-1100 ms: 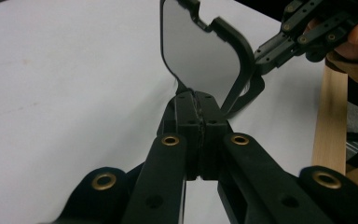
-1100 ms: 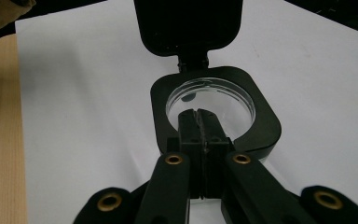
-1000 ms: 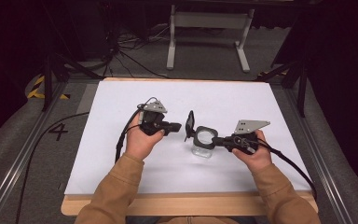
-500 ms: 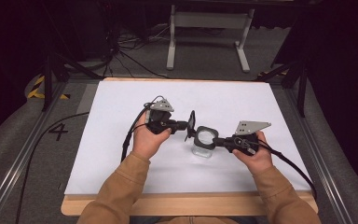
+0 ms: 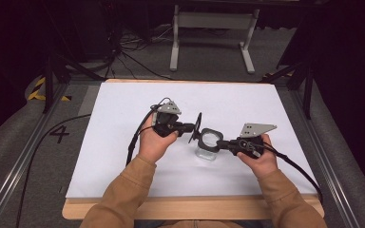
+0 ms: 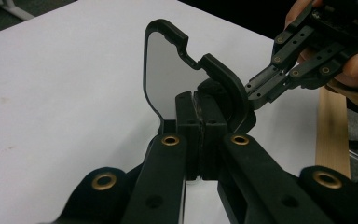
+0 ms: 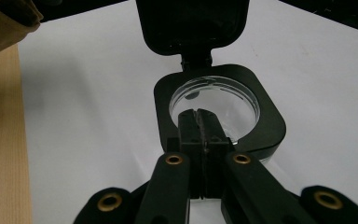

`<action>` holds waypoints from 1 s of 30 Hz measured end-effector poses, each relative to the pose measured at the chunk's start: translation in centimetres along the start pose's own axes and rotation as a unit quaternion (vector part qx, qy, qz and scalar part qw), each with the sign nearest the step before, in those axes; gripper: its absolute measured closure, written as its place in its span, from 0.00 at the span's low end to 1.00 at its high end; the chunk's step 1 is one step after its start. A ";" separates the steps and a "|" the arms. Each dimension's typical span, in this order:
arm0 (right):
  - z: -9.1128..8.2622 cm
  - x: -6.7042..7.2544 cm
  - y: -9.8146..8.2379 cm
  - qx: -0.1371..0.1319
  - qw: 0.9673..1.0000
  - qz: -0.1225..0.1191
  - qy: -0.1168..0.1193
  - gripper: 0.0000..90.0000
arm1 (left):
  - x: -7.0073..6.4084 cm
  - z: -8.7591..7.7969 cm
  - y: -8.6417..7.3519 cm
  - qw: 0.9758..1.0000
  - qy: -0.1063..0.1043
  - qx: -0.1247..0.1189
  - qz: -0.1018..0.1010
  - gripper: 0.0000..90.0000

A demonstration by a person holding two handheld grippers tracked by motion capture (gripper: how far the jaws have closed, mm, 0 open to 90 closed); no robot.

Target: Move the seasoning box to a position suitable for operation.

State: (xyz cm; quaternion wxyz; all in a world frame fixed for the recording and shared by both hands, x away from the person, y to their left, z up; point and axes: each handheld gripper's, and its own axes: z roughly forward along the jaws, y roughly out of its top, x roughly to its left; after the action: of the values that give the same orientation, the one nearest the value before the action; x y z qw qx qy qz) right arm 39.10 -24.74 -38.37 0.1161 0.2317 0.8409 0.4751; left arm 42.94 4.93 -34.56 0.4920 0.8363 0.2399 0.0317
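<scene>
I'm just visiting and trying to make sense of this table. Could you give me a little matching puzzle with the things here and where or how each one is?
Things:
1. flip lid
2. lens frame
3. white sheet
4. clear cup

States:
A. under the frame
B. standing open, pinched by left gripper
C. covering the table
D. held by right gripper

Pairs: 1-B, 2-D, 3-C, 4-A

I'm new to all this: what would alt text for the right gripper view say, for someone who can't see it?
Two black jaws of the right hand-held gripper are pinched shut on the near rim of a black square-framed container with a round clear window, its hinged black lid standing open behind. It all sits over a white table with a wooden edge at left.
</scene>
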 end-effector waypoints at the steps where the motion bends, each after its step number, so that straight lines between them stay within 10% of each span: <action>1: 0.0 0.0 0.0 -0.001 1.000 -0.001 0.000 1.00 | -0.1 0.2 0.0 1.000 -0.002 -0.002 0.001 1.00; 20: 0.2 0.2 -0.1 -0.009 1.000 0.012 -0.008 1.00 | -0.8 2.1 0.1 0.999 -0.022 0.030 0.018 0.99; 30: -2.1 -0.6 0.3 -0.007 0.997 0.026 -0.066 1.00 | -1.2 3.2 -0.1 0.999 -0.028 0.039 0.023 0.99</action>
State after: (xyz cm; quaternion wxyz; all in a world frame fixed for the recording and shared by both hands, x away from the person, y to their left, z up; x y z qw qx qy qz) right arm 38.83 -26.41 -37.00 0.1604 0.2838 0.8219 0.4672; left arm 42.77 1.86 -36.13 0.4644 0.8609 0.2075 0.0104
